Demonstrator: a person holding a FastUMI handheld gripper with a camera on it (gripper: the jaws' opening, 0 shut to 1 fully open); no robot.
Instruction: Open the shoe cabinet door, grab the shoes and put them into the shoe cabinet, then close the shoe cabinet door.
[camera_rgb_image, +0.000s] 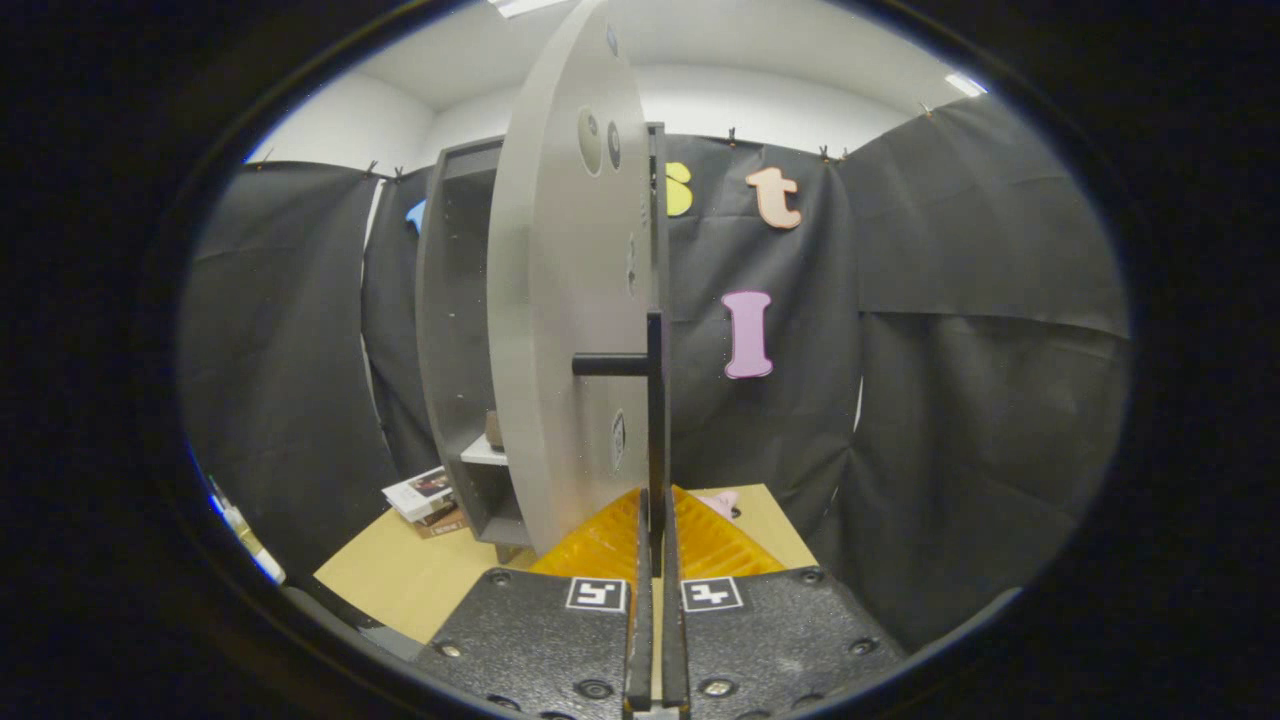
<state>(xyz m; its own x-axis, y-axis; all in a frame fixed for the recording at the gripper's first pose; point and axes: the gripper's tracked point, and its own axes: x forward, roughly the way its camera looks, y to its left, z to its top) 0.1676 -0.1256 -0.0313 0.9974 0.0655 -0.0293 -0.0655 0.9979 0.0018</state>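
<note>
Fingers (690, 535), orange and ribbed, drawn close together on the thin black bar of the door handle (655, 400); gripper (657, 520) clamped there. Cabinet door (560, 330): flat grey panel, matte, swung open edge-on, round hinge recesses on inner face. Shoe cabinet (455, 340): dark grey, boxy, open-fronted, white shelf inside with small brown object, unidentifiable. Stood on tan wooden tabletop (420, 575). Stacked books (425, 497) beside cabinet base. Pink shoe (722, 503) just beyond the fingers, partly hidden.
</note>
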